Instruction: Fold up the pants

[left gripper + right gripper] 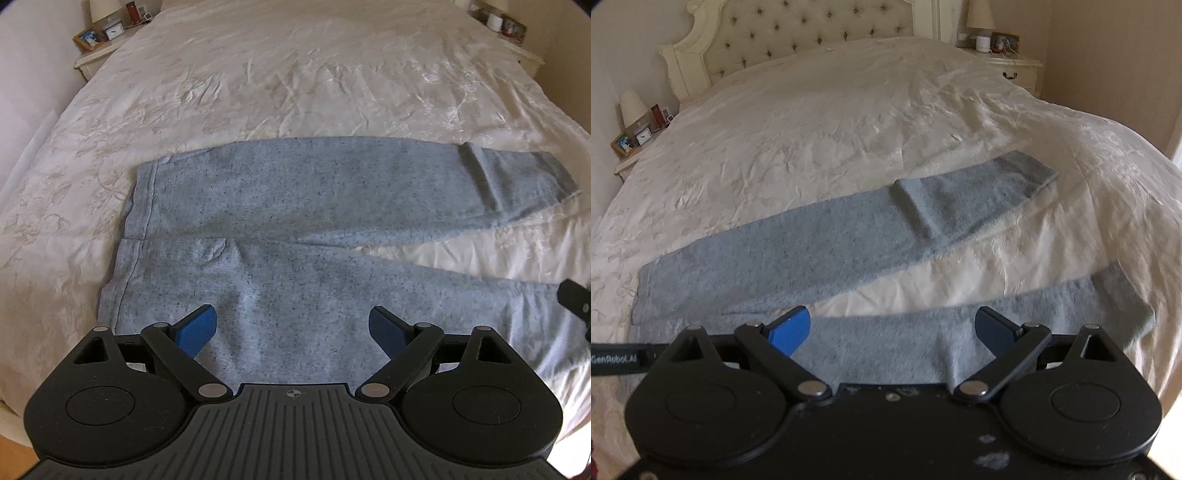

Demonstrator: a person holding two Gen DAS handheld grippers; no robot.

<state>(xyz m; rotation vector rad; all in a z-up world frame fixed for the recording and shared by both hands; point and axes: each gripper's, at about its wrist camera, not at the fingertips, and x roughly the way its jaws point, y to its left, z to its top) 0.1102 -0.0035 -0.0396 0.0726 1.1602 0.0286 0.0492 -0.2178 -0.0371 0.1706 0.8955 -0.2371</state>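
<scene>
Grey pants (288, 221) spread flat on a cream bed (295, 81), waistband left, legs splayed right, left gripper (293, 325) above the near leg, fingers (197, 326) apart

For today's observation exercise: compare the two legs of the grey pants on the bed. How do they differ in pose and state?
The far leg has a raised crease across it near the cuff; the near leg shows no such ridge. The far leg lies wholly on the bedspread, away from both tools; the near leg runs right under the open right gripper and left gripper. Both are grey, flat, and splay apart toward the cuffs.
</scene>
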